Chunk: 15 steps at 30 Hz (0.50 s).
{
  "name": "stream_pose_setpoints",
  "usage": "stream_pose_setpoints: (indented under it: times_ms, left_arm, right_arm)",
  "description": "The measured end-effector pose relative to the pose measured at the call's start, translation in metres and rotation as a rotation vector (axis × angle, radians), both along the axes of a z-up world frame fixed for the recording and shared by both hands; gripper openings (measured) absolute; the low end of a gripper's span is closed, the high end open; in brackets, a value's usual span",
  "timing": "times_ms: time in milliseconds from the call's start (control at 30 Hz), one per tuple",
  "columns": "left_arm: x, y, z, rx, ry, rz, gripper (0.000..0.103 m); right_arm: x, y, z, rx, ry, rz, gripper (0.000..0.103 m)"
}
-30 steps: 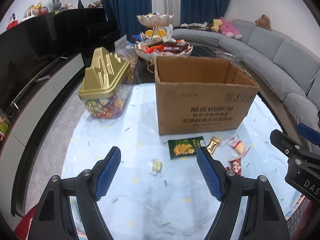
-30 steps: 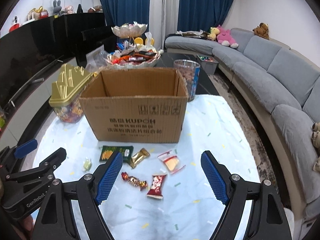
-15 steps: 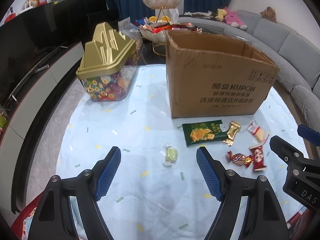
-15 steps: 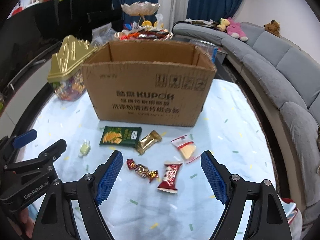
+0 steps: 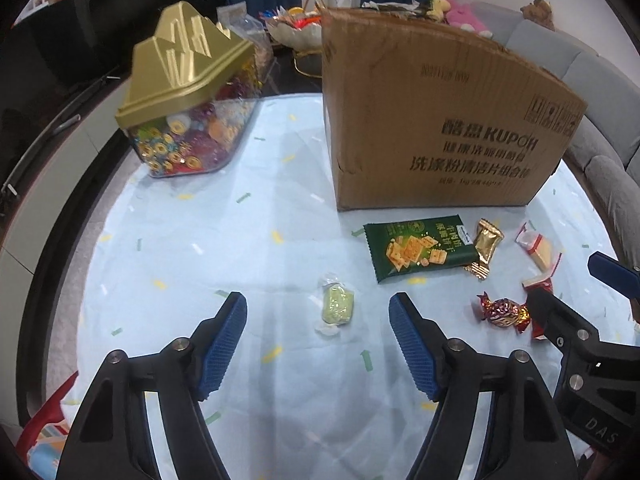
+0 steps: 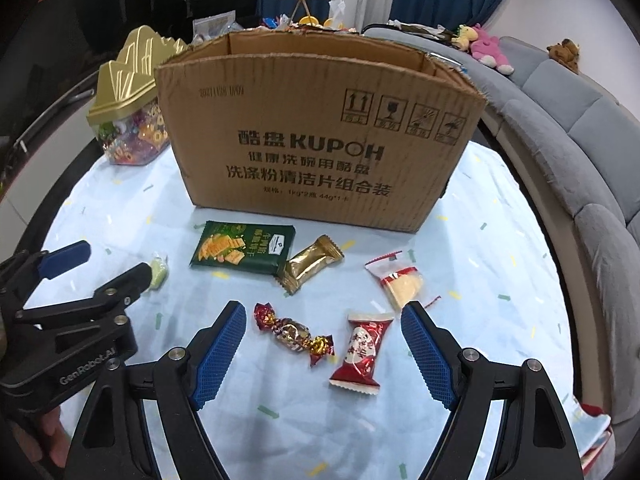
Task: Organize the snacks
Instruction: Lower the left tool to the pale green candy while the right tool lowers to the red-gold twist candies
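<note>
Left gripper (image 5: 318,322) closing, nothing pinched yet, so centre it on the green candy (image 5: 338,305); right gripper (image 6: 322,336) gapes empty mid-table.

Cardboard box (image 6: 320,140) walls off the far side; near cloth (image 5: 200,264) open.

left gripper (image 5: 318,334): black frame, blue ribbed pads, silver screws
right gripper (image 6: 322,338): same build

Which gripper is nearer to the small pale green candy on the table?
Left. The left gripper frames the pale green candy, jaws closing, not touching. The right gripper is off to its side, over red candies.
</note>
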<state>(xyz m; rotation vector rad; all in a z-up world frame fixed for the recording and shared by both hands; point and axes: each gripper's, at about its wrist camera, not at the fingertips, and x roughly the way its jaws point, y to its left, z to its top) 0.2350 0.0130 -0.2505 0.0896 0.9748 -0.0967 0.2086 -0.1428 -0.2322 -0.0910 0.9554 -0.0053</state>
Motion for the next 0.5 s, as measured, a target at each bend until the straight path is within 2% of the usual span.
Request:
stream_pose_setpoints:
  times_ms: [333, 500]
  left_arm:
    - [0.011, -0.006, -0.021, -0.019, 0.026, -0.018, 0.062]
    - [0.018, -0.007, -0.032, -0.026, 0.040, -0.029, 0.051]
  right_arm:
    - [0.008, 0.006, -0.024, 0.015, 0.058, 0.030, 0.071]
    - [0.012, 0.010, -0.034, 0.019, 0.078, 0.039, 0.066]
